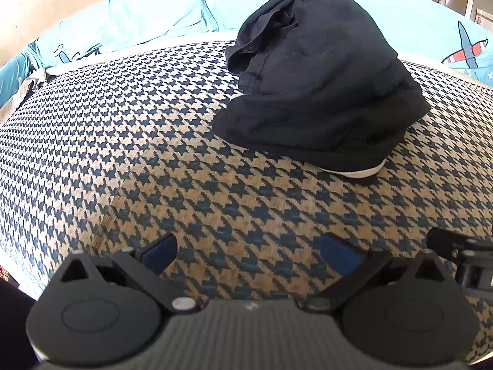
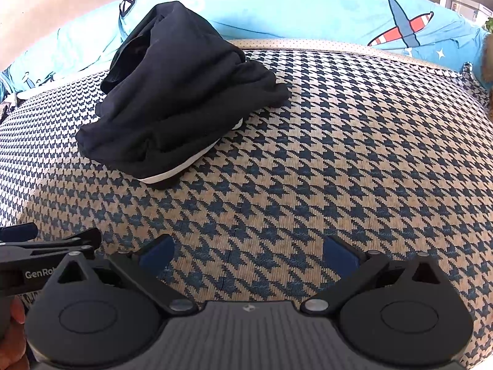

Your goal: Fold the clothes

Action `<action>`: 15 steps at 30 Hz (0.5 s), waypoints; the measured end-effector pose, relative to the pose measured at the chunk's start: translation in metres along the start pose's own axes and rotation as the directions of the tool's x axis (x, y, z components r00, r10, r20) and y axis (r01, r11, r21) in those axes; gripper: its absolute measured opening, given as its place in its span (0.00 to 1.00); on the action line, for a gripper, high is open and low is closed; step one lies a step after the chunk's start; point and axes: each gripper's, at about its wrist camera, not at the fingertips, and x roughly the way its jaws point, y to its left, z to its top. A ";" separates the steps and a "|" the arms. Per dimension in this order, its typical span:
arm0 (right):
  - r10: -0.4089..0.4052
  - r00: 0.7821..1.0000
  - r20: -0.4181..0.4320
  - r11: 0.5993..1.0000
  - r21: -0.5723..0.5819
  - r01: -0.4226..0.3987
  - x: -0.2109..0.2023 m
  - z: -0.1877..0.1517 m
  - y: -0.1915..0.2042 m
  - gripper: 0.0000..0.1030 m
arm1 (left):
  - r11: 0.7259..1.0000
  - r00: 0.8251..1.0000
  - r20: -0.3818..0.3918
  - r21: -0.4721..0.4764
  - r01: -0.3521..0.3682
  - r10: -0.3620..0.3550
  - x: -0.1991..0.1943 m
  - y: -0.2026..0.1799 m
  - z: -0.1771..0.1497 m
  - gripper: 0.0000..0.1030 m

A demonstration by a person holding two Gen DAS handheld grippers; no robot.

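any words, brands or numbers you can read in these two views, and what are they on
"GenRo" in white letters, cut off by the right hand-held gripper in front, on the black body of the left hand-held gripper, right wrist view.
A small pale mark on the right hand-held gripper's ribbed top is too small to read.
No text on the dark garment, the houndstooth cover or the turquoise bedding, which bears only pictures.

Garment (image 1: 320, 92) black, white edge stripe. Bed cover (image 1: 123, 141) navy-and-beige houndstooth. Quilt (image 2: 323, 9) turquoise, red-white-blue plane prints. Tool pads (image 1: 337, 254) blue.
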 end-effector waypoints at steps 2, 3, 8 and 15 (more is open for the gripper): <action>0.000 1.000 0.003 1.000 0.001 0.000 0.000 0.000 0.000 1.00 | 1.000 1.000 0.000 -0.002 0.001 -0.001 0.000 -0.001 0.000 1.00; -0.002 1.000 0.006 1.000 0.000 0.002 0.000 0.001 0.000 1.00 | 1.000 1.000 -0.001 -0.002 -0.001 0.001 0.000 -0.001 0.000 1.00; -0.005 1.000 0.019 1.000 -0.015 0.005 -0.001 0.001 0.003 1.00 | 1.000 1.000 -0.003 -0.009 -0.001 0.001 0.001 0.000 0.001 1.00; -0.003 1.000 0.022 1.000 -0.028 0.004 0.000 0.000 0.004 1.00 | 1.000 1.000 -0.005 -0.019 -0.004 0.004 0.003 0.001 0.001 1.00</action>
